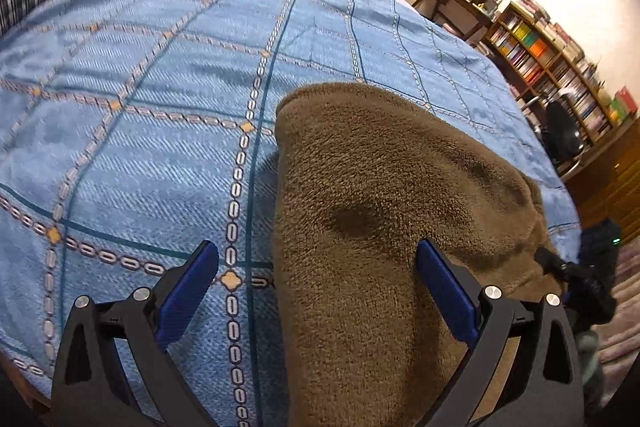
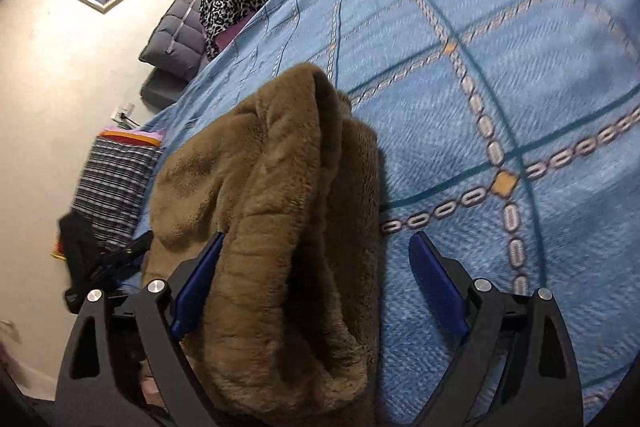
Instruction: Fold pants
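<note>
- The pants (image 1: 384,227) are brown and fuzzy. They lie on the bed (image 1: 140,147), on a blue checked cover, near the front edge.
- They are bunched up into a thick, lumpy heap. I cannot tell which end is the waist.
- The left tongs (image 1: 318,291) are spread wide. One blue finger is over the cover and the other is over the pants. Nothing is pinched.
- The right tongs (image 2: 316,287) are spread wide too. The pants fill the gap on one side and touch or sit right by one finger, but the fingers do not squeeze them.
- The pants look soft and floppy, not stiff at all. They should be light, but thick and puffy.
- The fuzz looks like it will grip well, so I think they will not slip.
- They will sag and droop when lifted, so both tongs should hold them.
- A good place to grab is an edge or a corner, one for each tongs, well apart.
- A fat fold may be too thick to pinch. A thin edge is better.
</note>
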